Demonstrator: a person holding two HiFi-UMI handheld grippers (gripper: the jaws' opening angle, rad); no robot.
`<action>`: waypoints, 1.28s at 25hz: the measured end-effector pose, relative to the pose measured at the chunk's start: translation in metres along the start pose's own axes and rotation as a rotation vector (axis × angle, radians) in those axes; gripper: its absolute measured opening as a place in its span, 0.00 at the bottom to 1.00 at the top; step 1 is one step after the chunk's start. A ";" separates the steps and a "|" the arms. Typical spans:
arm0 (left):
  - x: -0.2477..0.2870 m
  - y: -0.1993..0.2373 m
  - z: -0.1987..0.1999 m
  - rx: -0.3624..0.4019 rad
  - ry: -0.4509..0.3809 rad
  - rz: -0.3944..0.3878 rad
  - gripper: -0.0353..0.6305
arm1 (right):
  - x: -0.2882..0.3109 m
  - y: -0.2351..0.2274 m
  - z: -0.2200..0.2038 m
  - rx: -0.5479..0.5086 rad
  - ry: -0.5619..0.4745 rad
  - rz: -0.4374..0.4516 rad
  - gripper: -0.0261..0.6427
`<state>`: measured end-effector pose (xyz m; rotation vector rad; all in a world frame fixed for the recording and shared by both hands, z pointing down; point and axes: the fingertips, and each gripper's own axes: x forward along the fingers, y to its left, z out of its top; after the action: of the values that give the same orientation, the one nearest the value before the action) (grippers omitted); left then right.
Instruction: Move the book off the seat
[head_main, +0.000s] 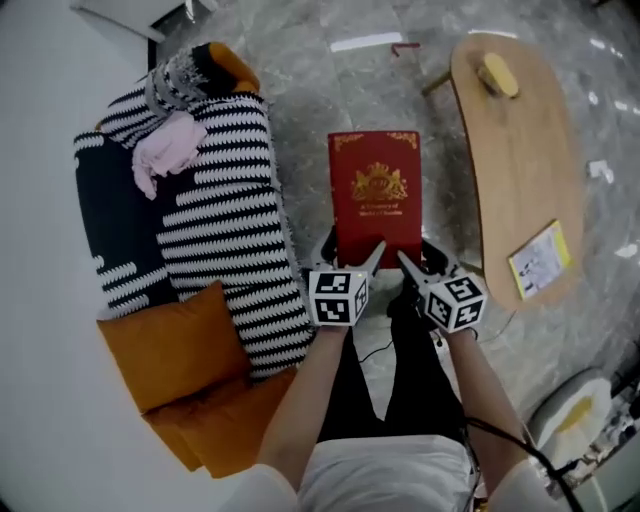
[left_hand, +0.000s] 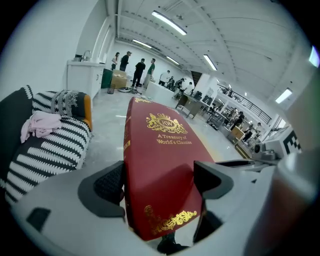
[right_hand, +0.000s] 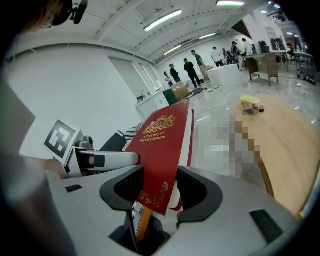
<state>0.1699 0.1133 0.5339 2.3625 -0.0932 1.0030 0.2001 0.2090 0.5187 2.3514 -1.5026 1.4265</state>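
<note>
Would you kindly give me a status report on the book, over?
Left tool, right tool shut on book. Book off sofa, held over floor. Table to right, nothing blocking.

Brightness: even and bright in both gripper views; the head view is dimmer and greyer.
Source: long ceiling strips (left_hand: 169, 22) overhead.
Glare: white streaks reflected on the polished floor (head_main: 330, 90); a soft sheen on the red book (left_hand: 160, 165) cover.
Shadows: faint and soft-edged.
Distortion: strong fisheye bowing, with black corners in the gripper views.
Focus: the book's gilt title is legible; the far hall is soft.
Masking: a blocky mosaic patch in the right gripper view.
</note>
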 end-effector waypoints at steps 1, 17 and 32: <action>0.005 -0.013 0.000 0.012 0.004 -0.010 0.70 | -0.010 -0.009 -0.001 0.011 -0.010 -0.012 0.38; 0.087 -0.179 -0.029 0.219 0.115 -0.174 0.70 | -0.129 -0.139 -0.034 0.203 -0.149 -0.179 0.38; 0.137 -0.273 -0.073 0.373 0.213 -0.317 0.70 | -0.197 -0.211 -0.080 0.337 -0.239 -0.329 0.38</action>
<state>0.2959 0.4007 0.5391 2.4662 0.5777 1.1809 0.2730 0.4993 0.5212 2.8847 -0.8940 1.4480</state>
